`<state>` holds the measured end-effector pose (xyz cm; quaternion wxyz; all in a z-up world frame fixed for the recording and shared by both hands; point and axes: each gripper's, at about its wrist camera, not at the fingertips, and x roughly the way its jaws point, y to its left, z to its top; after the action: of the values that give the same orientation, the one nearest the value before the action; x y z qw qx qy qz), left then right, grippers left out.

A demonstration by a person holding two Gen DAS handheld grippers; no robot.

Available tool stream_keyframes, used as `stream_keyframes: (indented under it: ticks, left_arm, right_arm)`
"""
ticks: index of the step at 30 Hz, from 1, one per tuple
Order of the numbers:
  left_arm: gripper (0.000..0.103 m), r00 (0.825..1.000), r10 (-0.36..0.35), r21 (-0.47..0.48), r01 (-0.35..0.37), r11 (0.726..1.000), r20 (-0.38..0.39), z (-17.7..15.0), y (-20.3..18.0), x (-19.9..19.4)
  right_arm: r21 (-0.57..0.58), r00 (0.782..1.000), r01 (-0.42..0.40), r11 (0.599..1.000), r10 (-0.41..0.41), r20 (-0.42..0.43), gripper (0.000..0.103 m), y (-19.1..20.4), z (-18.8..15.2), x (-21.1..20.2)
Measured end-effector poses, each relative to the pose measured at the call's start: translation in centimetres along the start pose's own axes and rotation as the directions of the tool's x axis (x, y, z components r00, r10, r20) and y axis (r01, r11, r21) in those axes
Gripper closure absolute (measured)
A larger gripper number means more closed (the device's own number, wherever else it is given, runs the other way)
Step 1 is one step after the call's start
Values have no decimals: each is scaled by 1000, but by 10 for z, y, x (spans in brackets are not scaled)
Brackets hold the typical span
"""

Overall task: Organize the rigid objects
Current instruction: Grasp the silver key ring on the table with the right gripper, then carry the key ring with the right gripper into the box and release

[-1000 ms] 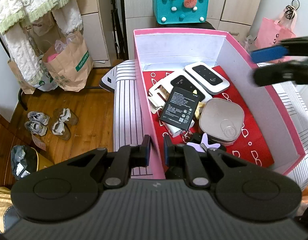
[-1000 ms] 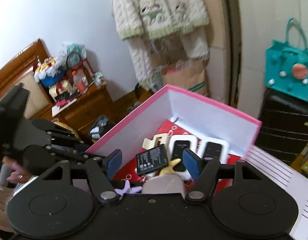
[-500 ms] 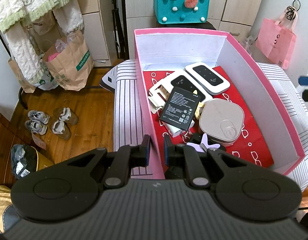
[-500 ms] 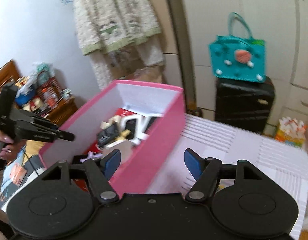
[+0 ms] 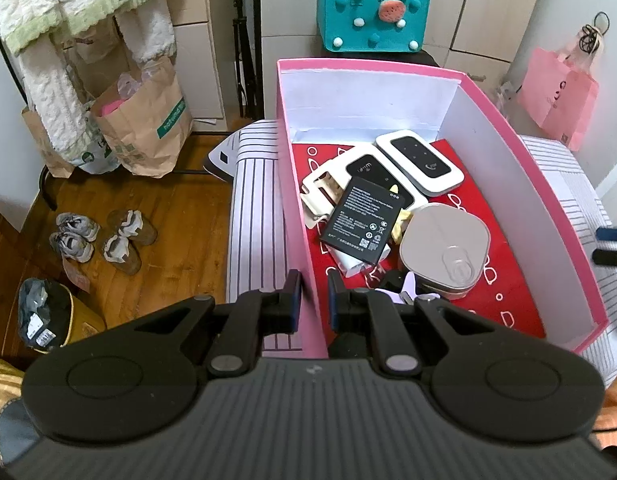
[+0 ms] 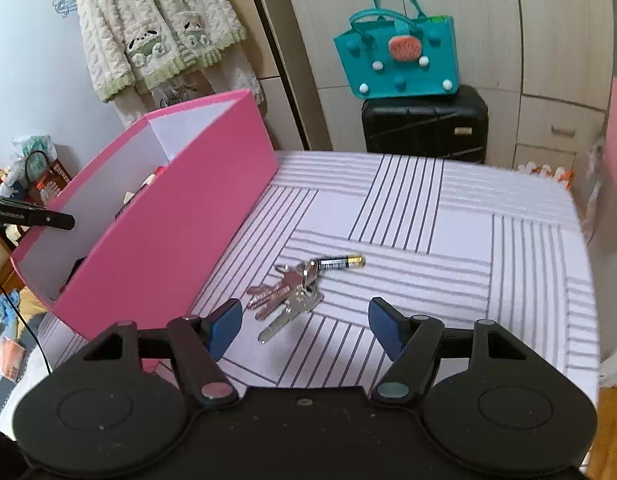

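A pink box (image 5: 548, 200) stands on a striped cover and holds two white pocket routers (image 5: 418, 158), a black battery pack (image 5: 362, 220), a beige rounded case (image 5: 446, 248) and smaller bits. My left gripper (image 5: 313, 300) is shut on the box's near left wall. In the right wrist view a bunch of keys (image 6: 286, 300) and an AA battery (image 6: 340, 262) lie on the striped cover (image 6: 448, 216), right of the box (image 6: 168, 216). My right gripper (image 6: 304, 320) hovers just short of the keys. Its jaws are closing, and nothing is between the pads.
A teal felt bag (image 6: 396, 60) sits on a black suitcase (image 6: 424, 128) behind the bed. Paper bags (image 5: 144, 120) and shoes (image 5: 96, 236) are on the wooden floor at left. A pink bag (image 5: 556, 92) hangs at far right.
My right gripper has swung from above the box out to the right and down over the striped cover, bringing keys and battery into view. The left gripper has kept its hold.
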<state>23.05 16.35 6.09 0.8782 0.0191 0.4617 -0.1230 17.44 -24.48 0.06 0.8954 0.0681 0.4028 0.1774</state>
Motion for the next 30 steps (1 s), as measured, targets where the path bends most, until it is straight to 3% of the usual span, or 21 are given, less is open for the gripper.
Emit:
stream_keyframes:
  ticks: [3, 6, 14, 16, 18, 23, 27, 30]
  left_arm:
    - [91, 1000, 2, -10, -2, 1000, 0, 0, 1, -1]
    - [91, 1000, 8, -13, -8, 1000, -1, 1, 0, -1]
    - [91, 1000, 14, -20, -14, 1000, -4, 1, -1, -1]
    - [91, 1000, 15, -21, -15, 1000, -6, 1, 0, -1]
    - [91, 1000, 14, -21, -14, 1000, -7, 1, 0, -1]
    - [91, 1000, 15, -21, -15, 1000, -8, 1, 0, -1]
    - [91, 1000, 13, -23, -13, 1000, -7, 1, 0, -1]
    - [91, 1000, 14, -23, -14, 1000, -7, 1, 0, -1]
  right_arm:
    - [4, 1000, 3, 1000, -3, 8, 53, -5, -4, 11]
    - [8, 999, -2, 1000, 2, 36, 64, -9, -2, 19]
    - [61, 995, -94, 994, 91, 40, 75, -15, 11, 43]
    - [68, 997, -81, 994, 79, 24, 96, -15, 13, 51]
    - [69, 999, -45, 997, 43, 30, 98, -16, 15, 54]
    - [122, 997, -68, 990, 64, 35, 98, -25, 16, 56]
    - [154, 997, -73, 985, 71, 21, 91, -29, 14, 66]
    - [163, 997, -70, 984, 68, 21, 97, -29, 14, 66]
